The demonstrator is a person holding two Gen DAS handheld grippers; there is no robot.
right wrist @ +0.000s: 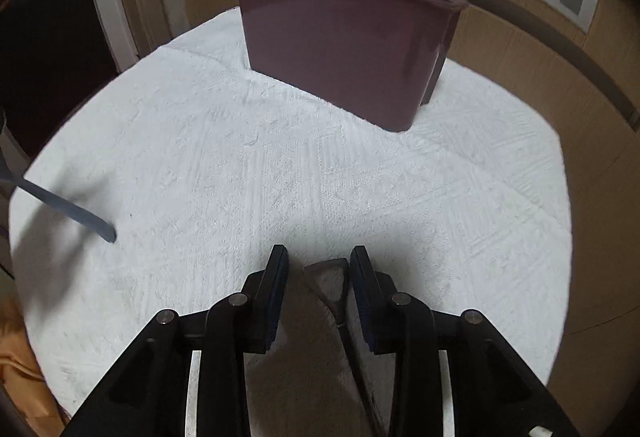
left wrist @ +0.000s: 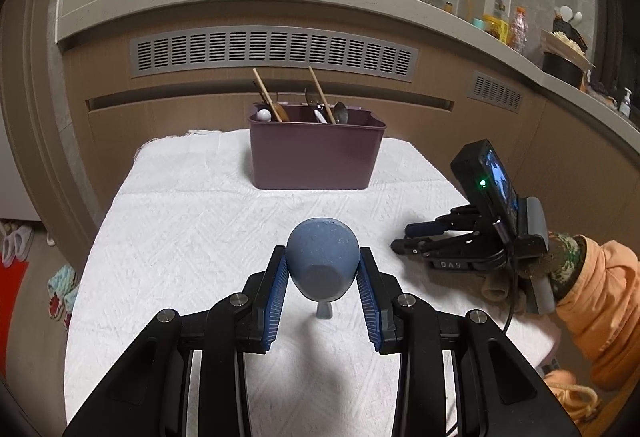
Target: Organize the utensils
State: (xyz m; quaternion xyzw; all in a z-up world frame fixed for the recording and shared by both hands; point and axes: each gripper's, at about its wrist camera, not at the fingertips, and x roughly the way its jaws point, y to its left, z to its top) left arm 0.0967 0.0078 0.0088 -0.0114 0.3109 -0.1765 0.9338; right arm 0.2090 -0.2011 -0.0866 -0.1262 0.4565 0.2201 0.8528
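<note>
Left gripper: blue-ribbed pads pinching the bowl of a blue-grey spoon, one pad on each flank; bowl held upright above the cloth, handle running down and away beneath it, its tip also visible at the left edge of the right wrist view. Right gripper: jaws part-spread, hovering low over the cloth; between them lies the flat wedge-shaped head of a dark utensil, close against the right-hand pad; contact cannot be told, and no pinch is evident. Surface: white textured cloth over a small table, otherwise bare of loose cutlery in both views. Purple bin: at the far edge of the cloth, well apart from both grippers, already holding two bamboo chopsticks, a wooden spoon, a metal spoon and a white-tipped item. Progress, as judged: most of the utensils stowed; the blue-grey spoon in hand and the dark utensil on the cloth appear to be the last ones outstanding. Markings: "DAS" in pale letters on the right gripper's body; Chinese characters on the cartoon wall panel above the counter, too small to read reliably.
</note>
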